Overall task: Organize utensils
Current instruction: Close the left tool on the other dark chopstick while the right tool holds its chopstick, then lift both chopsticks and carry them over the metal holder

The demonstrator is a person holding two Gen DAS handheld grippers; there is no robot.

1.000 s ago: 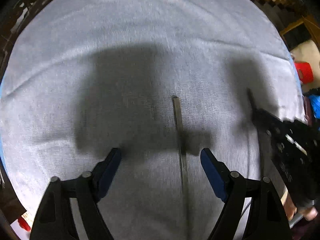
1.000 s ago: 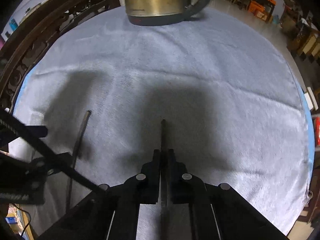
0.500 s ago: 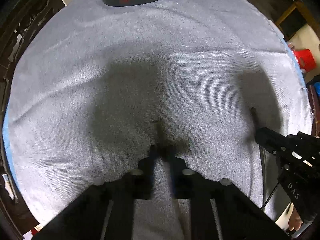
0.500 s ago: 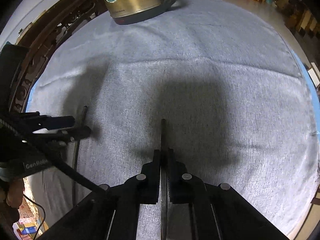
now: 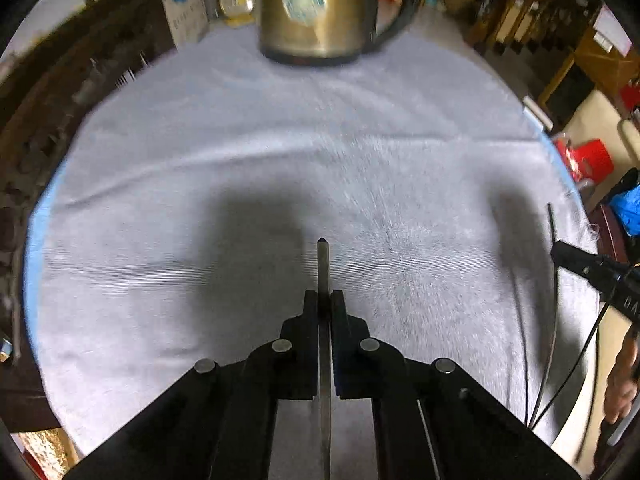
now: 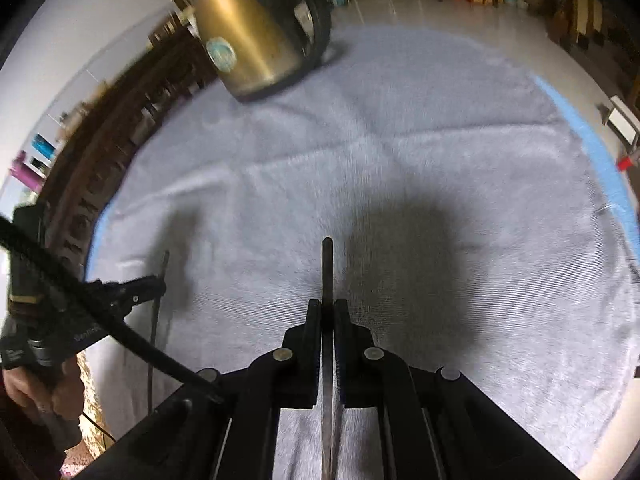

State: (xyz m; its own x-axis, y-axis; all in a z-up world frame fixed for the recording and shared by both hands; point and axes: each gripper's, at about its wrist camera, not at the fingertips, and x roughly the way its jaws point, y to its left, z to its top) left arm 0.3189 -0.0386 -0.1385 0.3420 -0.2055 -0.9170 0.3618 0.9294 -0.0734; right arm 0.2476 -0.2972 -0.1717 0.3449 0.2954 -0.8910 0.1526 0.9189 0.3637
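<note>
In the left wrist view my left gripper (image 5: pixel 324 300) is shut on a thin metal chopstick (image 5: pixel 323 264), whose tip juts forward above the grey cloth (image 5: pixel 200 152). The right wrist view shows my right gripper (image 6: pixel 328 308) shut on a second metal chopstick (image 6: pixel 327 268), also held off the cloth. Each gripper appears in the other's view: the right gripper (image 5: pixel 558 249) at the right edge with its chopstick (image 5: pixel 551 220), the left gripper (image 6: pixel 158 282) at the left with its chopstick (image 6: pixel 165 264). Both sticks point away from the cameras, roughly parallel.
A brass-coloured electric kettle (image 5: pixel 316 8) with a black handle stands at the far edge of the cloth, seen again as the kettle (image 6: pixel 248 44). Dark carved wooden furniture (image 6: pixel 100 168) borders the left side. A person's hand (image 6: pixel 36 392) grips the left tool. A black cable (image 5: pixel 568 368) hangs at right.
My left gripper closed on the chopstick that lay on the cloth and lifted it. Both grippers rose and tipped up, bringing the kettle further into view. The right gripper kept its chopstick.
</note>
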